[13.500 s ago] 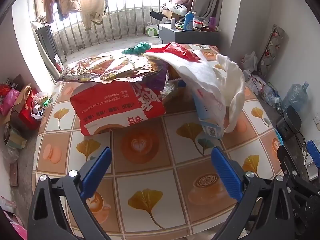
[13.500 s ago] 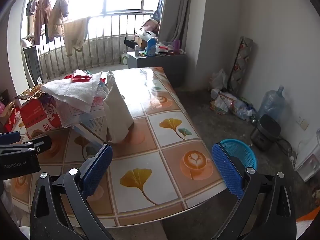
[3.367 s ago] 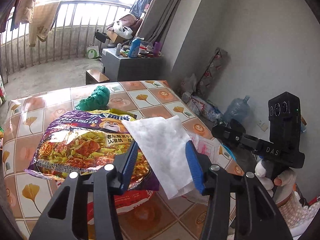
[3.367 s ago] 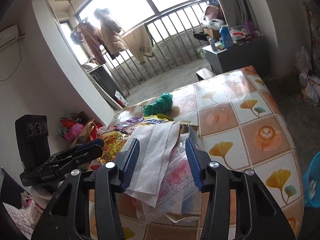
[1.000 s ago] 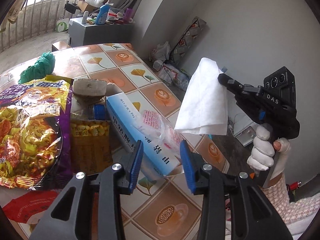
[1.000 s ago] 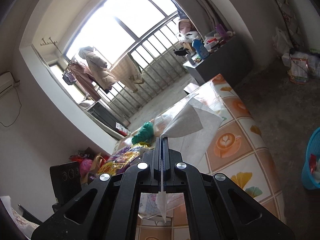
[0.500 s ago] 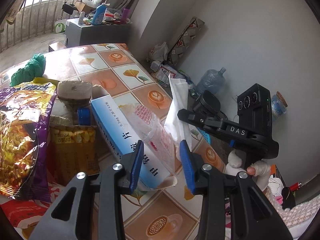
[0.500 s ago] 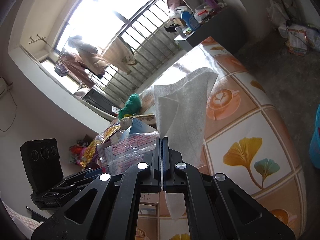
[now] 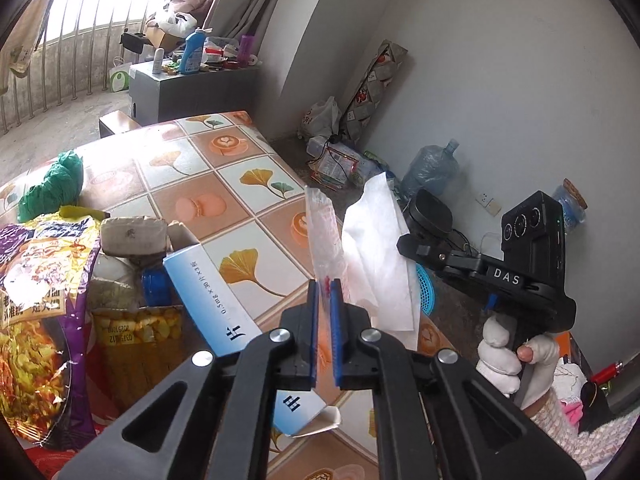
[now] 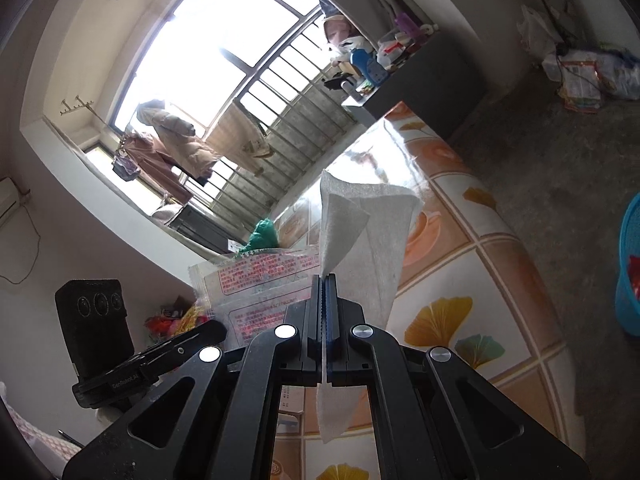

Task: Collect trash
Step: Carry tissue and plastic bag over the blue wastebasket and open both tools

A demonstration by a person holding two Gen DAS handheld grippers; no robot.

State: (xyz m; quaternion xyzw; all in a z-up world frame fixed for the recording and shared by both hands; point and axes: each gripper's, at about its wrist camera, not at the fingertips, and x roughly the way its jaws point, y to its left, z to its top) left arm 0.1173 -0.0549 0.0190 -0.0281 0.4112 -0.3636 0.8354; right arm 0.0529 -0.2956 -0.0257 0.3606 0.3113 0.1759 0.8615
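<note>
While left claw [image 9: 325, 292] pinches clear wrapper [image 9: 323, 232], right claw [image 10: 324, 280] clamps white tissue [image 10: 360, 232].

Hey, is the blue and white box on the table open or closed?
Open. In the left wrist view, the box lies flat with the end flap nearest the camera hanging loose. What is inside cannot be seen.

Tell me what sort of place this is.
Probably a lived-in home room by a balcony: a table with a patterned cloth, clothes drying at the barred window, and a water jug on the floor.
</note>
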